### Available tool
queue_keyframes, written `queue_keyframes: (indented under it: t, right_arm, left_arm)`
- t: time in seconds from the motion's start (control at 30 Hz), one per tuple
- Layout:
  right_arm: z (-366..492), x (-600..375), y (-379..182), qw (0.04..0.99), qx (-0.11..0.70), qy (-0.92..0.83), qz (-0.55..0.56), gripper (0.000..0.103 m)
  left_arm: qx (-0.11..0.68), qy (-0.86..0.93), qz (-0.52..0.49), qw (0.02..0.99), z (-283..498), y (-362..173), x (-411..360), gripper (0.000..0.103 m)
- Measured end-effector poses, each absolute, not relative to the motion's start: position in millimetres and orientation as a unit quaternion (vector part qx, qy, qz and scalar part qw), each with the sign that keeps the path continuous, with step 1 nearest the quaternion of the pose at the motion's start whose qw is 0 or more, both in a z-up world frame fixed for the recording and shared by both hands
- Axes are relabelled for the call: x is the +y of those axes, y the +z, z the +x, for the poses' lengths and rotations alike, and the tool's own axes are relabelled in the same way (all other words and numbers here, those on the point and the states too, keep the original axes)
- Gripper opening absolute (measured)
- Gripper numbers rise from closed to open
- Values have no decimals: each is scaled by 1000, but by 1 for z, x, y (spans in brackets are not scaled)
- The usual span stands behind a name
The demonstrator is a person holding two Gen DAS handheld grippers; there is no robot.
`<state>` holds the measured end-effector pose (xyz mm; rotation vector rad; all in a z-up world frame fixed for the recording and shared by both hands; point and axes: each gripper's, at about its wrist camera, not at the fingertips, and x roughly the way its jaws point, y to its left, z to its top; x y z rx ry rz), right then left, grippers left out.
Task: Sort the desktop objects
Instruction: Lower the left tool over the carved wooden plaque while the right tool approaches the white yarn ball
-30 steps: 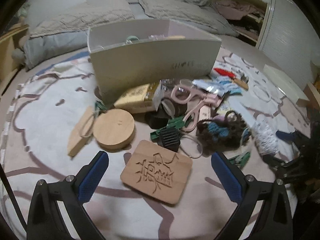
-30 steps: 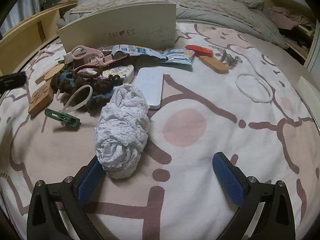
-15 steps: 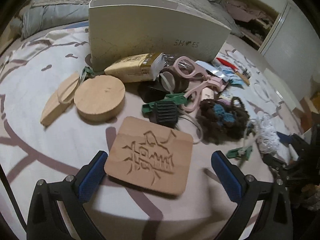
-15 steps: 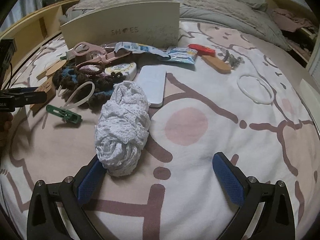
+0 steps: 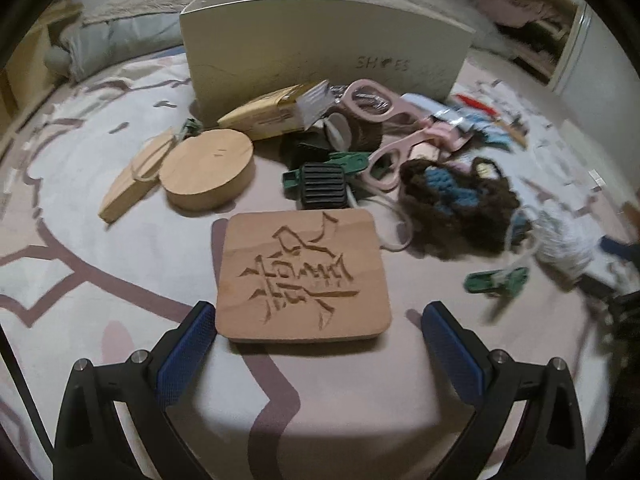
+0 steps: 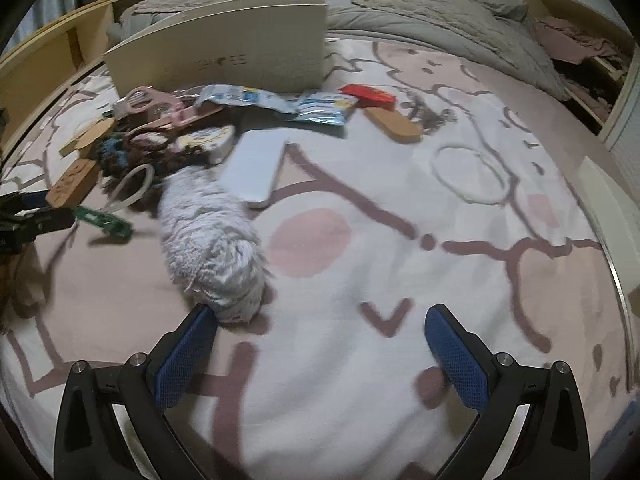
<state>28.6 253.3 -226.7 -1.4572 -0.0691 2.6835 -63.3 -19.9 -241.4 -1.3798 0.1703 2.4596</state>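
Soft pale bedding with wide mauve lines and pink spots lay under everything, with grey quilted pillows and a wooden shelf at the back. On it stood the cream cardboard shoe box, smooth and flat-sided. I held my left gripper wide apart just above the blanket, and the square wooden coaster with rounded corners and a carved drawing lay flat between its blue rough pads, the left pad at the coaster's near corner. Behind it were the round thick wooden disc, the black ribbed plastic block, the pink plastic scissors and the brown and blue knitted wool piece. My right gripper was also wide apart and held nothing. The white fluffy knitted bundle lay close before its left pad. Farther off lay the flat white rectangular case and the thin white ring.
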Motion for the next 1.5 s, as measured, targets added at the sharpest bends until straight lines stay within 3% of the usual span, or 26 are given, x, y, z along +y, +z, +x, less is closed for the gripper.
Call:
queue_keyframes:
  t: [0.33, 0.87, 1.17, 1.5]
  right_arm:
    - [22, 293, -219, 105, 7, 879, -465, 103]
    - [13, 218, -211, 10, 102, 889, -447, 103]
    - [-10, 204, -225, 94, 92, 874, -467, 103]
    - [-15, 195, -237, 125, 60, 866, -481, 103]
  left_arm:
    - [51, 872, -476, 100, -69, -246, -34, 103]
    - [60, 875, -471, 94, -68, -249, -36, 103]
    - [60, 875, -471, 95, -68, -250, -37, 103]
    - [69, 873, -475, 91, -68, -251, -35, 103]
